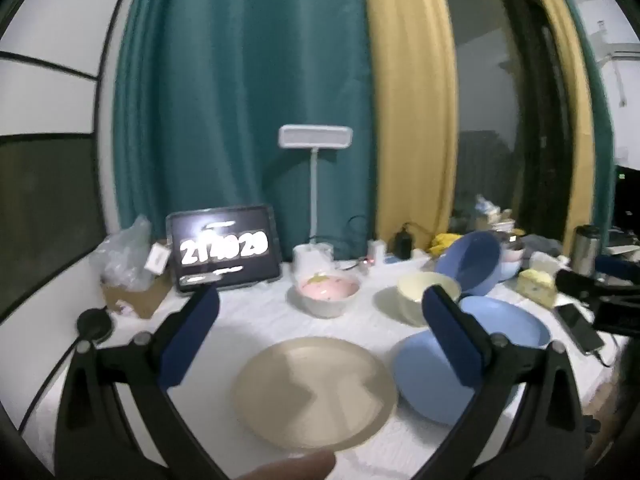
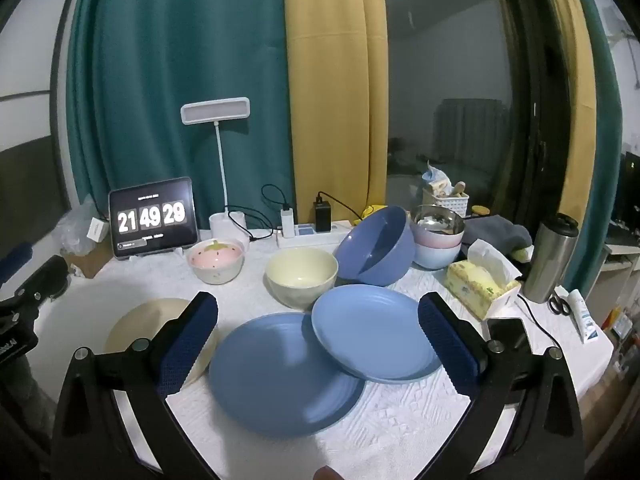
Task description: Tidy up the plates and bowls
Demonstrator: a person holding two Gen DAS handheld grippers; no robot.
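Blue plates (image 2: 288,372) lie under the right gripper (image 2: 318,342) — jaws wide, empty; left gripper (image 1: 320,336) likewise.

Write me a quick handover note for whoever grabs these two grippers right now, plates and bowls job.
Left gripper: open, empty, above the beige plate.
Right gripper: open, empty, above the two blue plates.
Plates: the lighter blue plate overlaps the darker blue plate; the beige one lies apart to their left.
Bowls: strawberry bowl and cream bowl upright; big blue bowl tilted on its side; behind it, a steel bowl nested in a pale bowl stack.
Done: nothing stacked by the look of it.
Left: gather plates into one pile, bowls into another.
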